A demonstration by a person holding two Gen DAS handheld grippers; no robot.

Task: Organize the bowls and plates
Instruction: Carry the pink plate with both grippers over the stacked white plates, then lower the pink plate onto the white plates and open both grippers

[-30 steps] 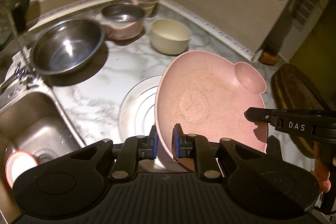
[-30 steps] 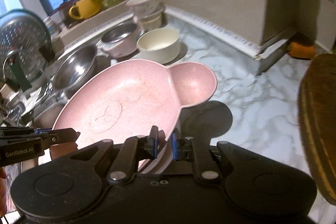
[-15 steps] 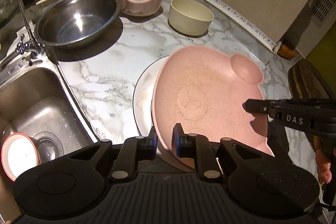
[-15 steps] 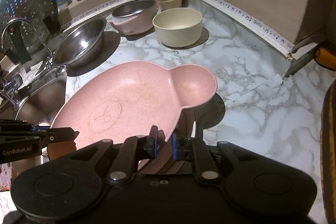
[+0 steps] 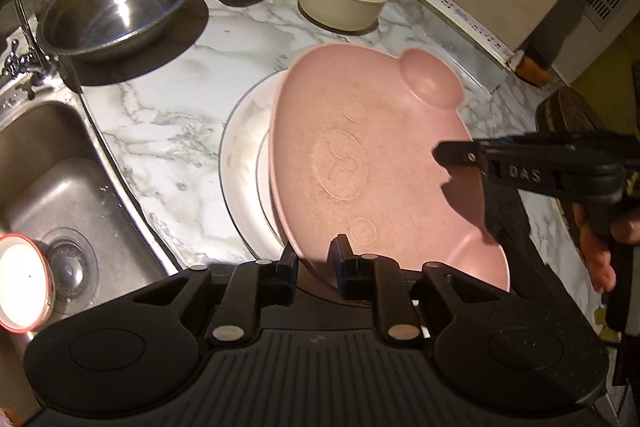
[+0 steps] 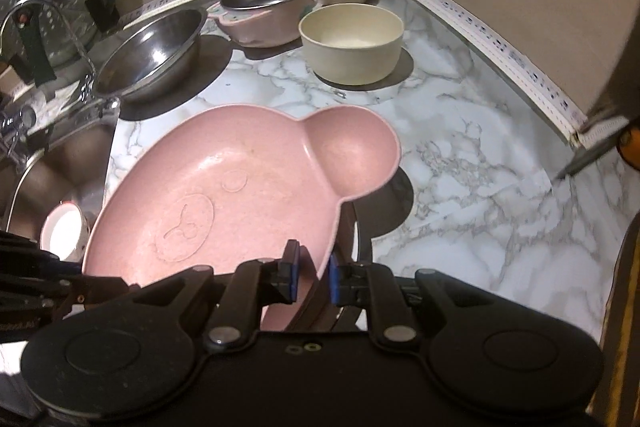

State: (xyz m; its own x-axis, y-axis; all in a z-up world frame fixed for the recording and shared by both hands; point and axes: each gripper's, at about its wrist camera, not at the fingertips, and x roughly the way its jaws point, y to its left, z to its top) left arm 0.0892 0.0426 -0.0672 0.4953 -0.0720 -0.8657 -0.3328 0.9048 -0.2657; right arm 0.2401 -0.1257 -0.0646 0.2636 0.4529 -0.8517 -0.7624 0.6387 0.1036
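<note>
the pink bear-face plate (image 5: 372,163) has come lower over the last second and now sits over the white plate (image 5: 244,163) at mid-frame in the left wrist view, where earlier it was held tilted well above it. whether it already rests on the white plate or hangs just over it i cannot tell. as a judgement, the stacking step is nearly done, and what remains is to let go on both sides.

the left tongs (image 5: 314,263), at lower centre of that view, are nearly closed and pinch the near rim of the pink plate between the blue pads. the right tongs (image 6: 312,269), at lower centre of the right wrist view, are likewise narrowed onto the plate's edge below the round ear compartment.

the marble bench (image 6: 460,163) carries the rest: a cream bowl (image 6: 352,43) at upper centre, a steel bowl (image 6: 150,57) at upper left, and a pink pot with a steel insert (image 6: 266,15) between them and further back. a small white cup with a red rim (image 5: 20,287) lies in the sink (image 5: 56,179) at lower left.

readable writing: "das" on the side of the right tongs, seen at the right of the left wrist view. the print on the other tool, at the lower left edge of the right wrist view, is too dark to read.
</note>
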